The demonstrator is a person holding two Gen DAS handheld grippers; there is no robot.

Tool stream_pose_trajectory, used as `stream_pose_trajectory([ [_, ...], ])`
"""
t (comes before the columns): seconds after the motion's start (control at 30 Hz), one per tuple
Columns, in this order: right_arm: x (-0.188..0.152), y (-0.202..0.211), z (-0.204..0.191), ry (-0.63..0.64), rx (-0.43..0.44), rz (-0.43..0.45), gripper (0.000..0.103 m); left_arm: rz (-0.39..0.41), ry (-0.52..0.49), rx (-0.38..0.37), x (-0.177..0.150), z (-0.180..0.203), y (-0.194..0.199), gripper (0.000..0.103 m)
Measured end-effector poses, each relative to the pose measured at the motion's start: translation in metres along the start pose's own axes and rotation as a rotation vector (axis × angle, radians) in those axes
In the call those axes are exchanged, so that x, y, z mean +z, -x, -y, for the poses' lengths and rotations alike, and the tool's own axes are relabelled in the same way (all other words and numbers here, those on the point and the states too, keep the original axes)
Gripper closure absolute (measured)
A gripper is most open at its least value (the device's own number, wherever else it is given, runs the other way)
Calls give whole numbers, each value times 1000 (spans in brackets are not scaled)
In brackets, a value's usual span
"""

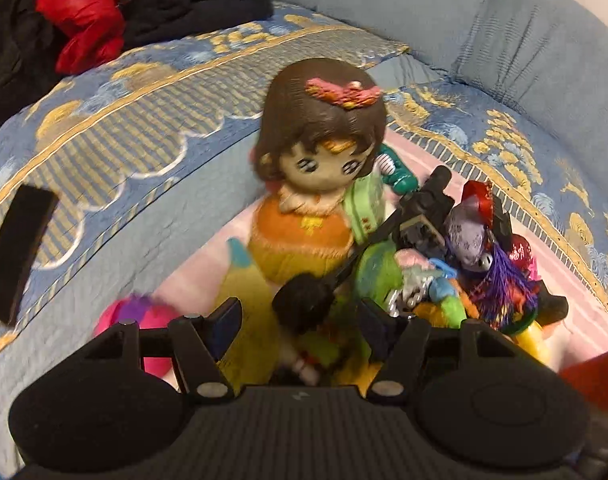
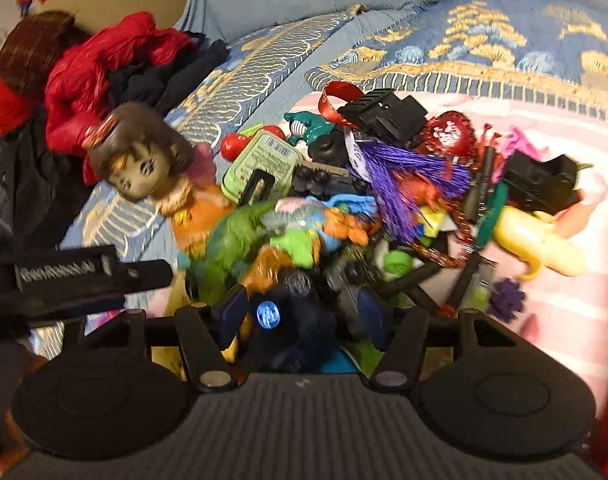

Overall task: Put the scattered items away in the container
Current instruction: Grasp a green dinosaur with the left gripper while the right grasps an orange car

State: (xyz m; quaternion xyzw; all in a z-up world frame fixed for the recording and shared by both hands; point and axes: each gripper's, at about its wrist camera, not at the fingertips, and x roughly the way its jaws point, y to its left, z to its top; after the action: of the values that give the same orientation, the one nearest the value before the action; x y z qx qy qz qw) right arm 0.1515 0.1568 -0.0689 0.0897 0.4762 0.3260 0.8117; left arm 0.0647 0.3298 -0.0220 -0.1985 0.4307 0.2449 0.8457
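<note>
A pile of small toys (image 2: pixel 383 208) lies on a pink cloth (image 2: pixel 563 300) on the sofa. A brown-haired doll in an orange dress (image 1: pixel 315 184) lies at the pile's left edge; it also shows in the right wrist view (image 2: pixel 144 156). My left gripper (image 1: pixel 300 320) stands with its jaws apart on either side of a black round toy part (image 1: pixel 304 304), not visibly clamping it. My right gripper (image 2: pixel 300 312) has its jaws apart around a dark blue toy (image 2: pixel 296 320) with a glowing spot; whether they grip it is unclear. A green dinosaur (image 2: pixel 232 240), purple tassel (image 2: pixel 407 176) and yellow banana toy (image 2: pixel 539 240) lie in the pile.
The blue and gold patterned sofa cover (image 1: pixel 144 128) surrounds the cloth. Red and black clothes (image 2: pixel 104 76) are heaped at the far left. A black flat object (image 1: pixel 16 248) lies on the sofa at left. The left gripper's body (image 2: pixel 76 280) shows at the left of the right wrist view.
</note>
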Motion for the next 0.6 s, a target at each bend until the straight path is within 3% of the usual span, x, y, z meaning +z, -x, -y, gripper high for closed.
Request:
stream_pose_trajectory([
  [0.2, 12, -23, -7, 9, 30, -55, 44, -13, -27, 40, 7, 2, -20, 34],
  [0.27, 11, -22, -5, 2, 30, -46, 53, -18, -10, 22, 7, -3, -19, 34],
  [0.4, 3, -10, 13, -54, 79, -33, 55, 5, -12, 4, 7, -3, -16, 34],
  [0.43, 1, -4, 16, -58, 80, -25, 72, 3, -16, -3, 8, -2, -18, 33],
  [0.6, -11, 29, 32, -77, 77, 4, 73, -23, -59, -24, 8, 13, -32, 33],
])
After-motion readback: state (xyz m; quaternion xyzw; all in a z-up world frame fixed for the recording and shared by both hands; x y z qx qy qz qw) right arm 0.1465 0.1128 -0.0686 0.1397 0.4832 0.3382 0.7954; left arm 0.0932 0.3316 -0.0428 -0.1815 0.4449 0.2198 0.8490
